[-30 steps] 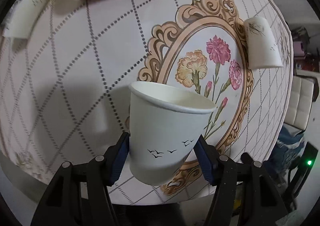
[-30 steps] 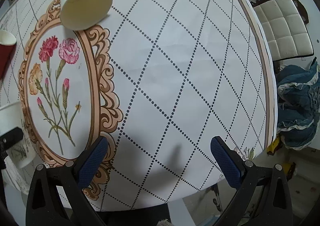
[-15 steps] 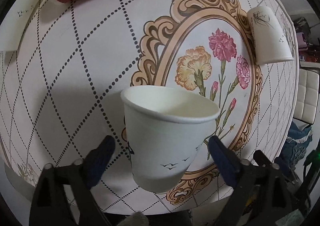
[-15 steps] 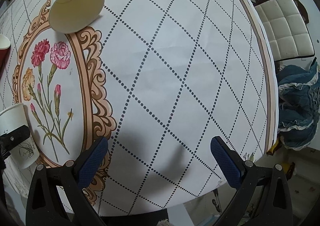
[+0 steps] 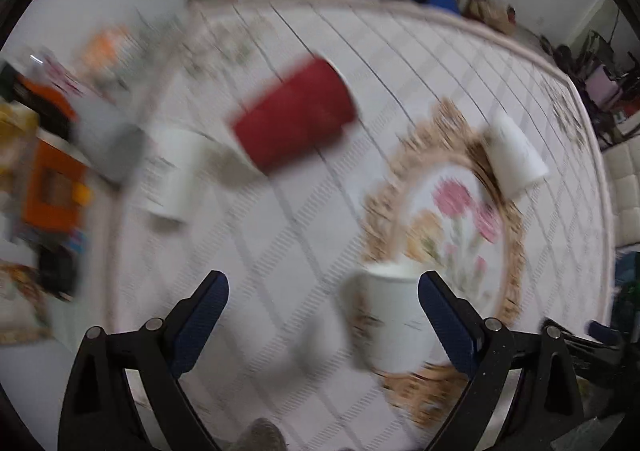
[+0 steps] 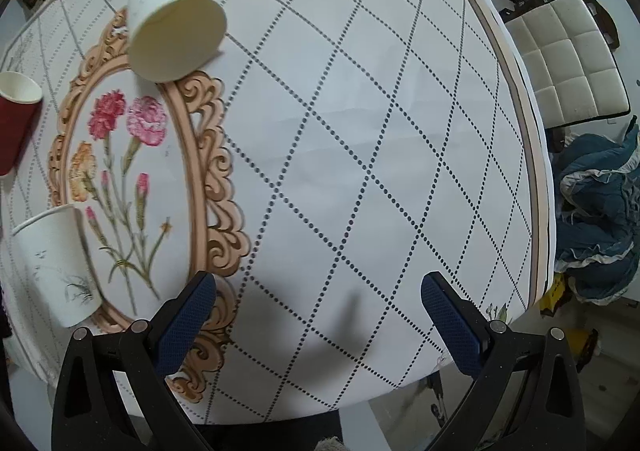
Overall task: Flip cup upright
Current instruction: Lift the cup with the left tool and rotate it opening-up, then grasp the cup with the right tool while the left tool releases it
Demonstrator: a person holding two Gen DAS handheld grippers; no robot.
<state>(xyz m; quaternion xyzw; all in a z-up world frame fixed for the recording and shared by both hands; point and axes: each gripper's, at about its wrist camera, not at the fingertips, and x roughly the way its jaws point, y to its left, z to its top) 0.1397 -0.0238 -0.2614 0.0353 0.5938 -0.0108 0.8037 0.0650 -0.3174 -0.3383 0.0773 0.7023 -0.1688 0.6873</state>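
The left wrist view was blurred by motion. The left gripper (image 5: 322, 297) had its jaws spread and held nothing. The white cup (image 5: 394, 321) stood upright on the table (image 6: 360, 131), near the right finger. The right gripper (image 6: 318, 299) was also spread and empty. The red cup (image 6: 16, 123) was cut off at the edge.

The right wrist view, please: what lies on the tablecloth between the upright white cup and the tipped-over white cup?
Only the printed carnations inside the ornate oval frame lie between the upright white cup and the tipped-over white cup; the right wrist view shows no object there.
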